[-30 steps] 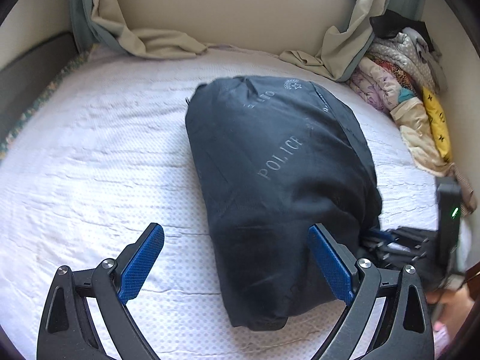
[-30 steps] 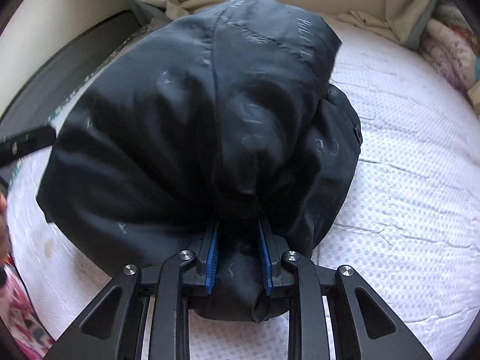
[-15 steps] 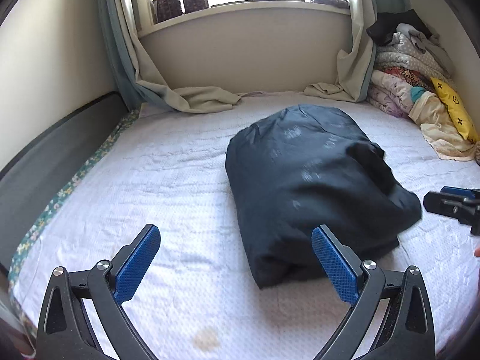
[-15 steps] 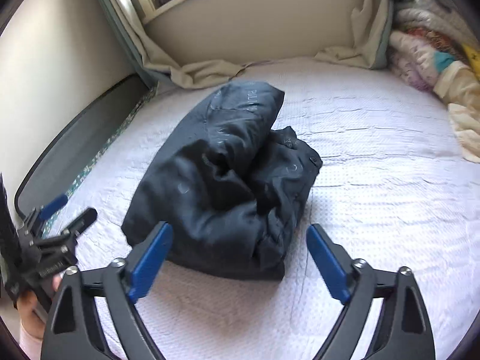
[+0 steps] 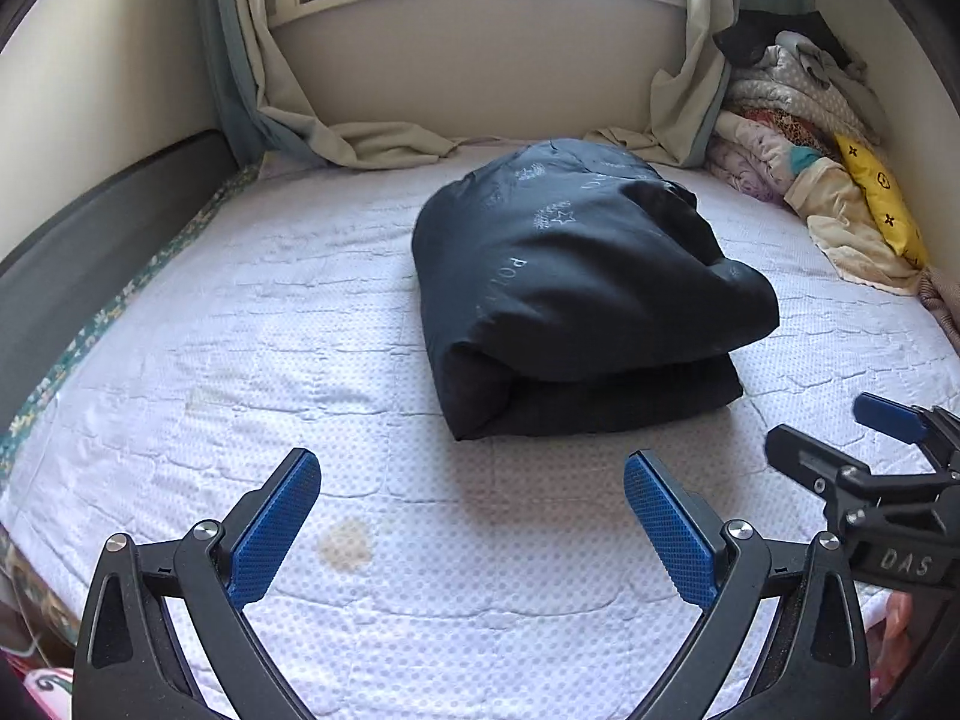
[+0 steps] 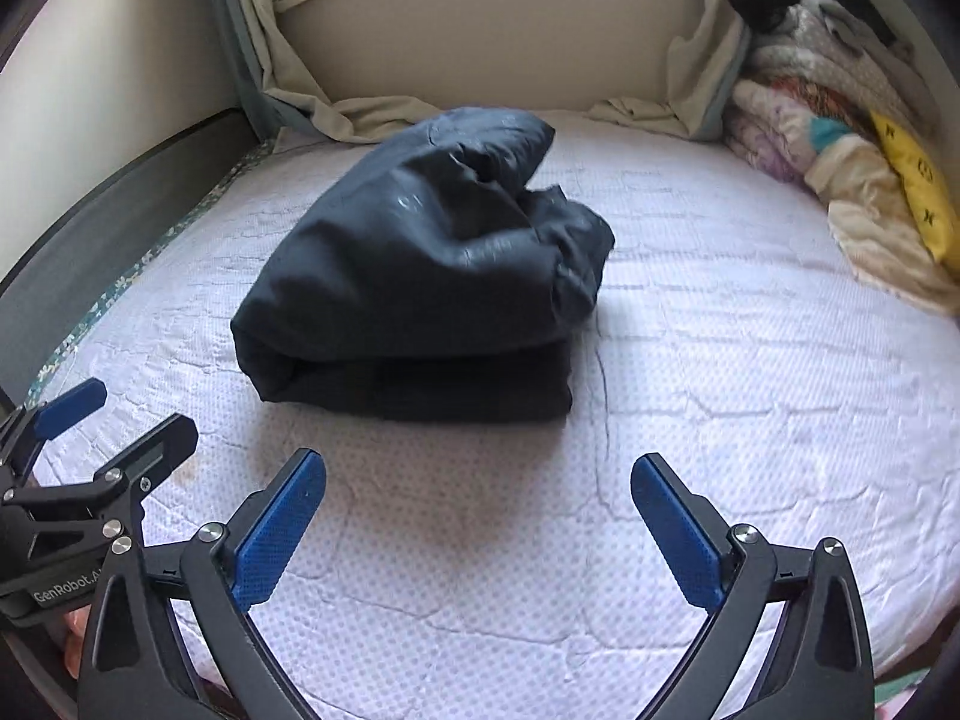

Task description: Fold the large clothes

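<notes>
Lying folded into a thick bundle on the white quilted bed, the dark jacket sits mid-mattress, free of both grippers. Left gripper hovers above the near mattress, jaws spread wide, nothing between them; right gripper likewise short of the bundle, jaws opening and nearly at full spread, nothing between them. Pile of mixed clothes against the right wall; curtains trail onto the bed's far edge below the window.
</notes>
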`<state>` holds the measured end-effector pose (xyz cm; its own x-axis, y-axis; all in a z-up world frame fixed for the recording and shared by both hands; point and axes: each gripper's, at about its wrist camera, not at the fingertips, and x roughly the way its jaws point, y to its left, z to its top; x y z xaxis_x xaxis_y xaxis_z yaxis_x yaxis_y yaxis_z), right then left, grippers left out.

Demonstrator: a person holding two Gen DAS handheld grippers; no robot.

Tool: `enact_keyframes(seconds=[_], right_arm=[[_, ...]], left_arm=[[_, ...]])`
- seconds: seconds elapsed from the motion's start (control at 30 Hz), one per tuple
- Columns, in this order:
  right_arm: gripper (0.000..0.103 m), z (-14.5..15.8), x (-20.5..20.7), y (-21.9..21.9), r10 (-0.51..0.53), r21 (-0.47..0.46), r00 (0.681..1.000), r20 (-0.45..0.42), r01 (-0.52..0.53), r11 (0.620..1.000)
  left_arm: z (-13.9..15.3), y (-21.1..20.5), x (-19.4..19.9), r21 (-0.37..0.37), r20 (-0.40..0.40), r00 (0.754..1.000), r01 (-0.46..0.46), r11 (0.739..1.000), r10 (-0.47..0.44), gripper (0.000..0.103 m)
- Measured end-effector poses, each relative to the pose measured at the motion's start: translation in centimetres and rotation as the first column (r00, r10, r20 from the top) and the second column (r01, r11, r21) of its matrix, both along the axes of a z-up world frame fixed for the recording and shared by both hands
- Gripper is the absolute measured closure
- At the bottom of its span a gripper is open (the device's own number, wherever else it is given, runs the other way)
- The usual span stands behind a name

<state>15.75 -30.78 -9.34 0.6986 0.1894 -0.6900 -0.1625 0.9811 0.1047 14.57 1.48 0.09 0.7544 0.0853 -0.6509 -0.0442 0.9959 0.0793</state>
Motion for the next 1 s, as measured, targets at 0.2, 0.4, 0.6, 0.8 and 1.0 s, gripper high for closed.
enact_keyframes(seconds=[0.2,0.4,0.6,0.8,1.0], right_arm=[[0.002,-0.6,-0.3,-1.3,-0.079,0.004,0.996,0.031,0.079,0.997],[0.002,-1.0,0.0,-2.2,-0.101,0.012,0.995,0.006,0.101,0.995],[0.002,-1.2,0.1,-2.3,-0.088,0.020,0.996,-0.011,0.089,0.996],[0.002,-1.6,0.2,-2.1,-0.084,0.020,0.996,-0.021,0.084,0.996],[0.002,-1.7,0.2,-2.1,-0.085,0.018,0.996,-0.023,0.085,0.996]], left_arm=[[-0.5,0.4,-0.6,0.010,0.012,0.999,-0.038,0.999,0.038,0.000],[-1.5,0.3,-0.3,-0.019,-0.042,0.999,-0.026,0.999,0.025,0.000],[-1.9,-0.1,-0.2,-0.020,-0.057,0.998,-0.021,1.000,0.020,0.000],[-2.1,0.0,-0.1,-0.029,-0.069,0.997,-0.023,0.999,0.021,0.000],[-2.2,-0.4,-0.1,-0.026,-0.074,0.997,-0.017,1.000,0.015,0.000]])
